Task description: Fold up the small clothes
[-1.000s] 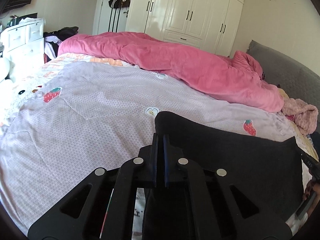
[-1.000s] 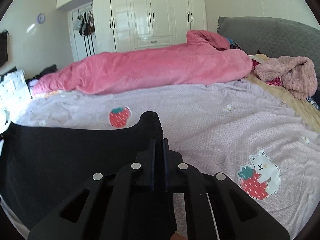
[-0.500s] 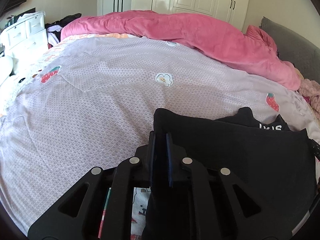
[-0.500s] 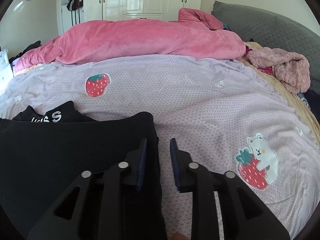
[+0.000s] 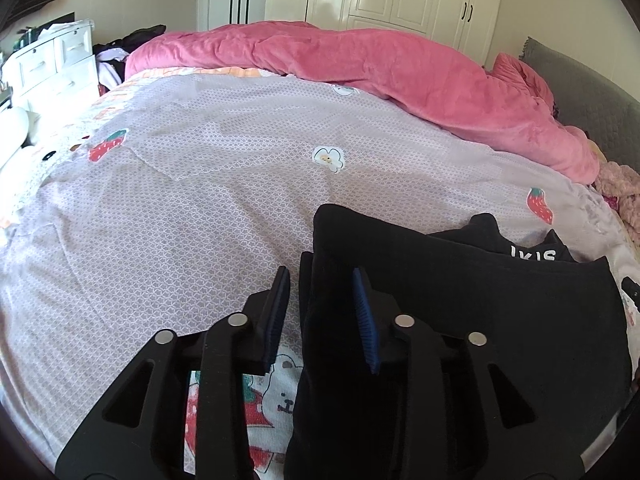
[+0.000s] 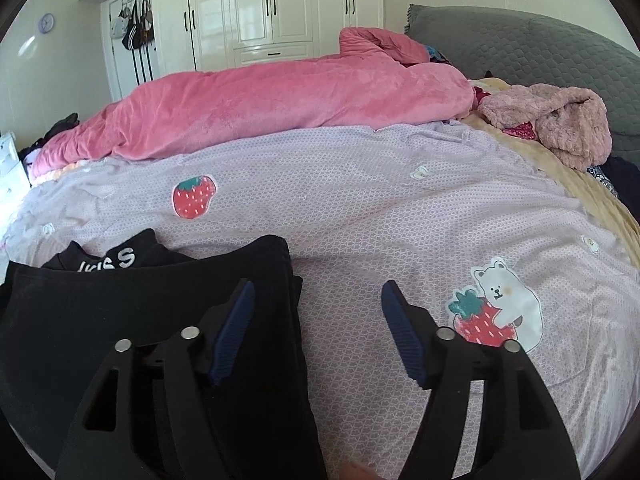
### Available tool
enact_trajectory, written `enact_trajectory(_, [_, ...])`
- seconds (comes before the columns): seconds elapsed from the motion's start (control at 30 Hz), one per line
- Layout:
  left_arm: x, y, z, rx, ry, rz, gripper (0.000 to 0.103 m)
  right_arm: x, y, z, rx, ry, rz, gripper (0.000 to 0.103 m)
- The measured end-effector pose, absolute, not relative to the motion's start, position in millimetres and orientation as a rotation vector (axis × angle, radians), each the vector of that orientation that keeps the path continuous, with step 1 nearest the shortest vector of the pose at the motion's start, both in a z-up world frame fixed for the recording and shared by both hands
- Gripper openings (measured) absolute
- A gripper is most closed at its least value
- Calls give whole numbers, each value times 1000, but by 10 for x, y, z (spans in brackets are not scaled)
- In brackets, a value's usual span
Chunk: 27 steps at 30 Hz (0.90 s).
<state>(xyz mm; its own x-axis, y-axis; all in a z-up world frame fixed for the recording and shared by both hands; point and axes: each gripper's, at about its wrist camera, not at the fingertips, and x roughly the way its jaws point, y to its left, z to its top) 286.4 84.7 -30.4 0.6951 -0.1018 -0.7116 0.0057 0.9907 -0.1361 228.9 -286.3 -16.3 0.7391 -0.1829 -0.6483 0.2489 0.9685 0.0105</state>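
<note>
A black garment lies folded on the lilac bed sheet, with white lettering peeking out behind its far edge. My left gripper hangs over its left edge. The jaws are opening, the edge of the cloth runs between them, and the pads stand apart from it. In the right wrist view the same garment fills the lower left. My right gripper is opening wide at the garment's right edge, which lies by the left fingertip. Only sheet shows under the rest of the gap.
A pink duvet is heaped along the far side of the bed. A fluffy pink garment lies near the grey headboard. White drawers stand at the left, white wardrobes behind. Strawberry and bear prints dot the sheet.
Both grippers were shut on the black garment's corners and held them up. They sank toward the bed and their jaws parted; the cloth now lies flat and the lettering shows behind it.
</note>
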Motion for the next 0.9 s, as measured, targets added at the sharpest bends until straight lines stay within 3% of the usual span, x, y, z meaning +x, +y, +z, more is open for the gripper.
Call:
enact_trajectory(0.47, [2476, 786, -17, -107, 746, -93, 53, 1834, -2664, 132, 108, 588, -113, 86])
enact_trajectory(0.73, [2207, 890, 15, -129, 778, -106, 77, 1641, -1944, 165, 47, 602, 98, 91])
enact_trajectory(0.9, [2050, 942, -94, -138, 810, -100, 78, 1516, -1441, 34, -53, 637, 197, 91])
